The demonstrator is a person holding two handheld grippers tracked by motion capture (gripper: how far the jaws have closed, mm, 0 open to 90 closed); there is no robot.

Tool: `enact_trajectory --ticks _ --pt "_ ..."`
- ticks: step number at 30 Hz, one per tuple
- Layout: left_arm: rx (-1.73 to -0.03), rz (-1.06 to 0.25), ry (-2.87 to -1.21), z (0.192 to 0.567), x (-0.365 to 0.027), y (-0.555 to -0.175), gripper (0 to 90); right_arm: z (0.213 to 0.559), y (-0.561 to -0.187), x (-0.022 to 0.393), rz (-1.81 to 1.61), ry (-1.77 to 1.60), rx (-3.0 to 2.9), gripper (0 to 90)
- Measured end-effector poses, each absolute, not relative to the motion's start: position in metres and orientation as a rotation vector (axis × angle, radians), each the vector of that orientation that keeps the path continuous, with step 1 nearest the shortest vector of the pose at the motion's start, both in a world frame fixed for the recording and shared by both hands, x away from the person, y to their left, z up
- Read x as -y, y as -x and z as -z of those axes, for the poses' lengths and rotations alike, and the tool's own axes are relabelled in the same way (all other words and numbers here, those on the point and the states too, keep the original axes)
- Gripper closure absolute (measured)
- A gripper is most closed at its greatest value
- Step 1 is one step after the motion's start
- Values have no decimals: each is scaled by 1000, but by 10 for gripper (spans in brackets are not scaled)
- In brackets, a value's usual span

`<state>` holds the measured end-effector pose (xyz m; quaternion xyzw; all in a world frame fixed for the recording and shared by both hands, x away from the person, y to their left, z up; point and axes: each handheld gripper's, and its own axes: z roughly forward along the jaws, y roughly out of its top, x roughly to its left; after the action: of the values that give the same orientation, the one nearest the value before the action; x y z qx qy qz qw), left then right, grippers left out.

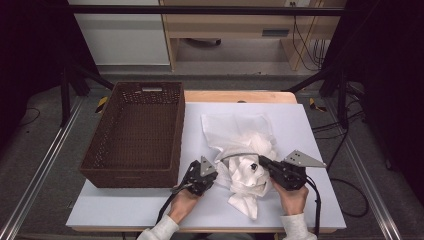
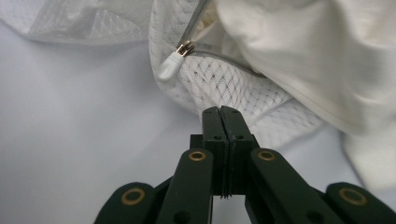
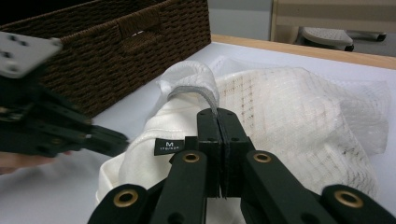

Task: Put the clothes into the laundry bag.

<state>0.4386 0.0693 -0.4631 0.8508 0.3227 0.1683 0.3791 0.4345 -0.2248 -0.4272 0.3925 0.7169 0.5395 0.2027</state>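
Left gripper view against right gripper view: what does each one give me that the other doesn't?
Left gripper view: the zipper pull lying beyond the left gripper, whose jaws are shut at the mesh edge; whether they pinch it is unclear. Right gripper view: the basket, a black label marked M on the white garment, and the right gripper shut on the grey zipper band. Both: the mesh bag and the table.

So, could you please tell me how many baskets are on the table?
1: the brown wicker basket stands on the table's left side, beside the white mesh bag.
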Motion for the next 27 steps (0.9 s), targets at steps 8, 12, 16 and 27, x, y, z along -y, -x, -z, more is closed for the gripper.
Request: enact_trajectory --ticks 8,12,16,27 --pt "-785 -472 -2167 473 -80 -404 876 427 -432 221 -1507 -1089 -2024 893" --pt "-838 -477 -2119 477 -78 -419 528 426 -431 222 -1508 -1090 -2019 893" --pt "-862 -376 -2100 482 -74 -431 455 424 -430 224 -1513 -1087 -2011 893" --pt "-808 -331 -2151 482 -75 -418 875 415 -425 227 -1506 -1058 -1988 893"
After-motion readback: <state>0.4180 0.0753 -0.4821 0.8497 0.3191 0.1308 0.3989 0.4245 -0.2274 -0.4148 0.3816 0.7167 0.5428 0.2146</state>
